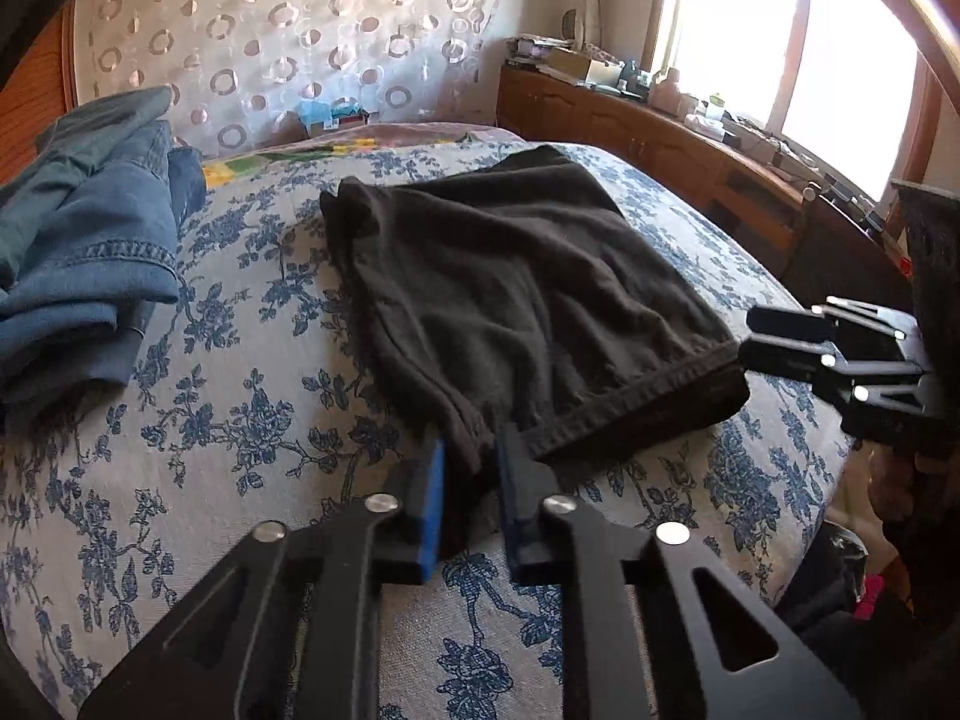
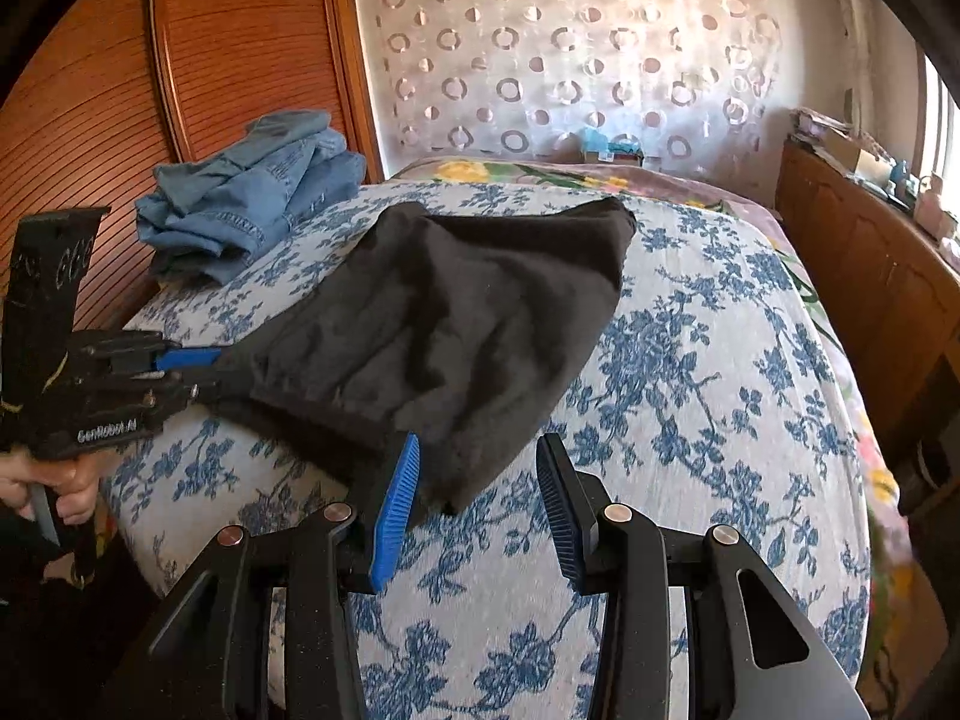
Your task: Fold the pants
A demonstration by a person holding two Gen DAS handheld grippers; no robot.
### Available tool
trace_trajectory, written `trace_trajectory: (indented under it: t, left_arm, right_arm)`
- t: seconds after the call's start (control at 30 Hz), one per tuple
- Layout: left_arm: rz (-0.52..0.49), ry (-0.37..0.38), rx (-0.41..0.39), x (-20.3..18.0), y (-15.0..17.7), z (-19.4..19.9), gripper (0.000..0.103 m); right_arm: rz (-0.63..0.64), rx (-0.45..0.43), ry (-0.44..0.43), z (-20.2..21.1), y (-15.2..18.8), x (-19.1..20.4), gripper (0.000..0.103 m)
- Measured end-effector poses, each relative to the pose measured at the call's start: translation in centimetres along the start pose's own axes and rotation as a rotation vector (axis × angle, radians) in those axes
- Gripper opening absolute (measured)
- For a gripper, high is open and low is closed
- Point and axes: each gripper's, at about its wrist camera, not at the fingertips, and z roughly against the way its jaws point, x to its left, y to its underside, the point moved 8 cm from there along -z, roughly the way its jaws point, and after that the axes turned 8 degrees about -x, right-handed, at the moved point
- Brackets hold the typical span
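Note:
Black pants [image 1: 516, 288] lie folded into a thick rectangle on the blue-flowered bed cover [image 1: 240, 420]. My left gripper [image 1: 471, 480] is shut on a bunch of the black fabric at the near left corner, with cloth pinched between its blue pads. In the right wrist view the same gripper [image 2: 210, 372] bites the pants' [image 2: 456, 324] left corner. My right gripper [image 2: 474, 480] stands open at the other near corner. The cloth tip lies between its fingers against the left pad [image 2: 396, 498], and the right pad is well clear. The left wrist view shows the right gripper [image 1: 750, 336] at the hem's end.
A pile of blue jeans [image 1: 90, 252] [image 2: 252, 192] sits at the bed's far left. A wooden wardrobe [image 2: 90, 90] stands left of the bed and a cluttered wooden cabinet [image 1: 660, 138] runs under the window. A hand [image 2: 66, 492] holds the left gripper's handle.

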Motion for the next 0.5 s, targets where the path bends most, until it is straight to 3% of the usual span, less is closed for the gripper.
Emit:
trace_trajectory:
  t: [0.23, 0.37, 0.47, 0.5]
  left_arm:
    - [0.003, 0.005, -0.022, 0.1, -0.4, 1.0, 0.011]
    - [0.009, 0.005, -0.008, 0.2, 0.0, 0.8, 0.011]
    - [0.009, 0.003, 0.003, 0.2, 0.3, 0.5, 0.011]
    - [0.011, 0.006, 0.003, 0.2, 0.3, 0.5, 0.011]
  right_arm:
    - [-0.015, 0.022, -0.028, -0.1, 1.3, 0.3, 0.042]
    - [-0.014, 0.013, -0.029, -0.6, 0.8, 0.5, 0.035]
    - [0.002, 0.003, -0.025, -0.9, 0.4, 0.8, 0.026]
    - [0.008, 0.002, -0.026, -1.1, 0.4, 1.0, 0.014]
